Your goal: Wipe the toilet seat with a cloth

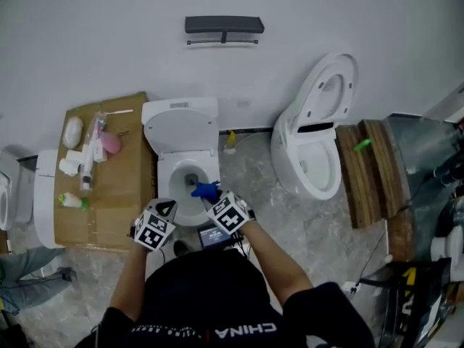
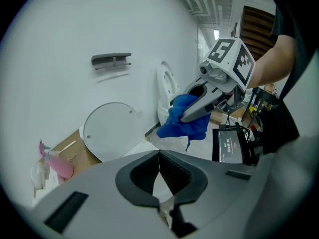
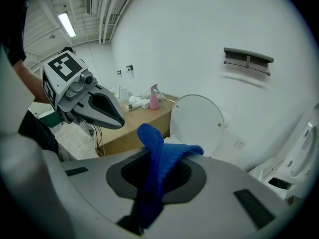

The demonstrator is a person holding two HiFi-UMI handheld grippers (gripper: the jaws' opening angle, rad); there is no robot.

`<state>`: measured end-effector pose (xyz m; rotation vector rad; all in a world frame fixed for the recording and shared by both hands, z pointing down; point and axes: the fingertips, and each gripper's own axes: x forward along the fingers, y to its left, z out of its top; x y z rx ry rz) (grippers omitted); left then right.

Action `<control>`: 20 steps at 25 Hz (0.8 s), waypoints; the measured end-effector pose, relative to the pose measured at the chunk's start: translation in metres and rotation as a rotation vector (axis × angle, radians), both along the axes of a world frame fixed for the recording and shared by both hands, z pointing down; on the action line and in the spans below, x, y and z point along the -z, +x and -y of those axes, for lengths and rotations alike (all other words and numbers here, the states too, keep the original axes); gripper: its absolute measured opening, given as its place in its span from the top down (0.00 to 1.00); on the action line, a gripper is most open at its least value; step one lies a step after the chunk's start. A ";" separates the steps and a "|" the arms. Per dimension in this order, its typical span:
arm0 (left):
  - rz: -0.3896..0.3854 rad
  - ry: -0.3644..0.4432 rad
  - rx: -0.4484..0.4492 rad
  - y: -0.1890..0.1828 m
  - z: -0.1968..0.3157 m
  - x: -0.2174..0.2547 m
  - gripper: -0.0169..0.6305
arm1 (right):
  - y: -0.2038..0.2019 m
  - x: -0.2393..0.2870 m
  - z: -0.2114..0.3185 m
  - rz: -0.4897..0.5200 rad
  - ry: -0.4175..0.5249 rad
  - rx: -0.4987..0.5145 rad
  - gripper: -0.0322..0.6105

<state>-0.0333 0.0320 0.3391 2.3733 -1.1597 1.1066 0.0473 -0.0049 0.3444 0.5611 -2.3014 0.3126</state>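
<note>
Our right gripper (image 1: 212, 196) fingers pinch the blue cloth (image 1: 205, 189) just over the toilet seat (image 1: 166, 180), whose rim lies straight below-ahead and nearest this hand; left gripper (image 1: 165, 209) fingers pressed together, empty.

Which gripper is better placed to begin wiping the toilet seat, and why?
The right gripper: its jaws are shut on the blue cloth, held over the toilet seat. The left gripper is shut and empty beside it.

Toilet (image 1: 181, 127) is standing against wall (image 1: 341, 13). Box (image 1: 119, 188) is sitting left, bottles (image 1: 85, 159) lying on it; second toilet (image 1: 287, 149) standing right.
</note>
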 end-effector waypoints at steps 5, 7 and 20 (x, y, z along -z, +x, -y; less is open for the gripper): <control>-0.016 -0.007 -0.008 -0.019 0.003 0.000 0.96 | -0.009 0.004 0.004 -0.015 0.010 -0.023 0.84; -0.031 -0.007 -0.002 -0.022 0.006 0.001 0.96 | -0.010 0.005 0.006 -0.026 0.017 -0.027 0.85; -0.036 -0.012 0.003 -0.023 0.014 -0.004 0.96 | -0.008 0.001 0.015 -0.040 0.006 -0.029 0.85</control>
